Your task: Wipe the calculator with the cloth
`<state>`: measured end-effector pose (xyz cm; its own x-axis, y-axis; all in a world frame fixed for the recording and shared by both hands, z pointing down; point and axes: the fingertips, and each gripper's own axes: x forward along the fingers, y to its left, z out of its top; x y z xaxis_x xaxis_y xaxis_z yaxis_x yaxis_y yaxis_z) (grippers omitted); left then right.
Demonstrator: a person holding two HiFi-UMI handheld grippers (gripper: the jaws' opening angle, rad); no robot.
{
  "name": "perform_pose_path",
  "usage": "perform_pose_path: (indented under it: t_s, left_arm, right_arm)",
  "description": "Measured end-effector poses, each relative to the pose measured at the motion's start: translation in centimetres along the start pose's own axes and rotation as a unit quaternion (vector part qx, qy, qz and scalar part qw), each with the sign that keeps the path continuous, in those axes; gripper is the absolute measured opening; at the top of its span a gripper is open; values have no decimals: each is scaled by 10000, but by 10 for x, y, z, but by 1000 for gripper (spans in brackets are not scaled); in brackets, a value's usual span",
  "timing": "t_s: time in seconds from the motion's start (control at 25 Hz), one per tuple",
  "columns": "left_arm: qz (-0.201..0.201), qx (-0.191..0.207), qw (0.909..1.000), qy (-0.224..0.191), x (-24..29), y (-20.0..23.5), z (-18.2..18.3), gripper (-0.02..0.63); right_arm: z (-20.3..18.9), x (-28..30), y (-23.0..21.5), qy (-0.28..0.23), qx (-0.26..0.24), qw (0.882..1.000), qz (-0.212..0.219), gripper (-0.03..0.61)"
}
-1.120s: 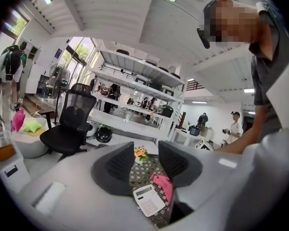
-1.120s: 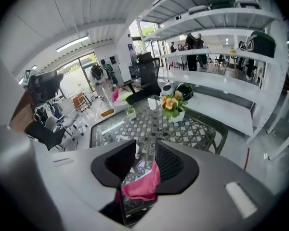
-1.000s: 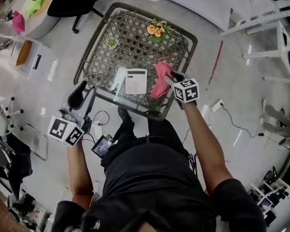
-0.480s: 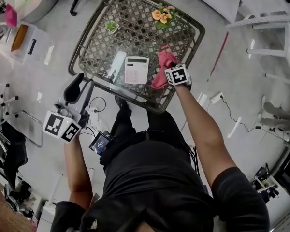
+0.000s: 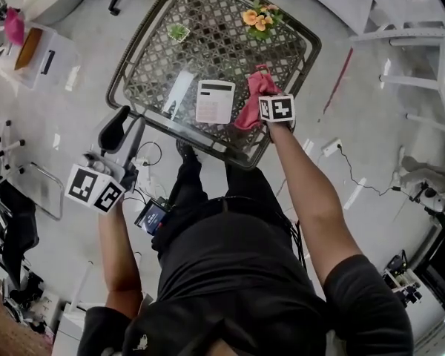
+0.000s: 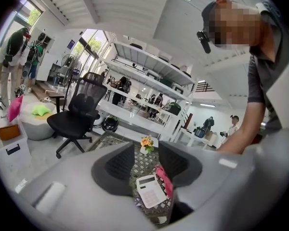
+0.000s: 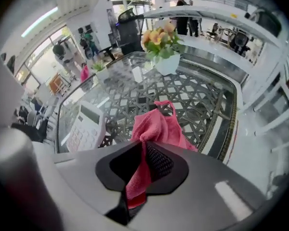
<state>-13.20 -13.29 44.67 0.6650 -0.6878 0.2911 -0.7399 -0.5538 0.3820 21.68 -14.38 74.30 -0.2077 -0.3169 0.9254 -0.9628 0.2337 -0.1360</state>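
Note:
The white calculator (image 5: pixel 215 101) lies flat near the front edge of the glass-topped lattice table (image 5: pixel 148 65). Just right of it hangs the pink cloth (image 5: pixel 252 102), bunched, its lower part resting on the table. My right gripper (image 5: pixel 262 102) is shut on the cloth (image 7: pixel 156 126), which runs down between the jaws; the calculator (image 7: pixel 84 126) shows to the left. My left gripper (image 5: pixel 126 128) is held off the table's front left corner, over the floor, open with nothing in it. Through its gap I see the calculator (image 6: pixel 149 190) and the cloth (image 6: pixel 164 179).
A pot of orange flowers (image 5: pixel 258 17) and a small green plant (image 5: pixel 178 32) stand at the table's far side. A long white object (image 5: pixel 179 91) lies left of the calculator. A black office chair (image 6: pixel 79 109), a white box (image 5: pixel 37 58) and floor cables (image 5: pixel 341 162) surround the table.
My right gripper, still holding the cloth, has come slightly closer to the calculator over the table's front right corner. The left gripper has stayed beside the table.

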Motion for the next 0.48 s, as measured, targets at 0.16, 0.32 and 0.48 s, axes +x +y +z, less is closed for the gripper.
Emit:
perform_pose_path:
  t_s: [0.16, 0.32, 0.48]
  left_arm:
    - [24, -24, 10000, -48, -8, 10, 2, 189]
    - [56, -35, 9999, -92, -17, 17, 5, 189]
    - [125, -70, 9998, -119, -30, 26, 3, 189]
  right_arm:
    - [15, -20, 20, -649, 693, 9953, 176, 29]
    - [27, -35, 48, -1126, 917, 9889, 304, 29]
    - [39, -32, 85, -1320, 823, 9867, 468, 28]
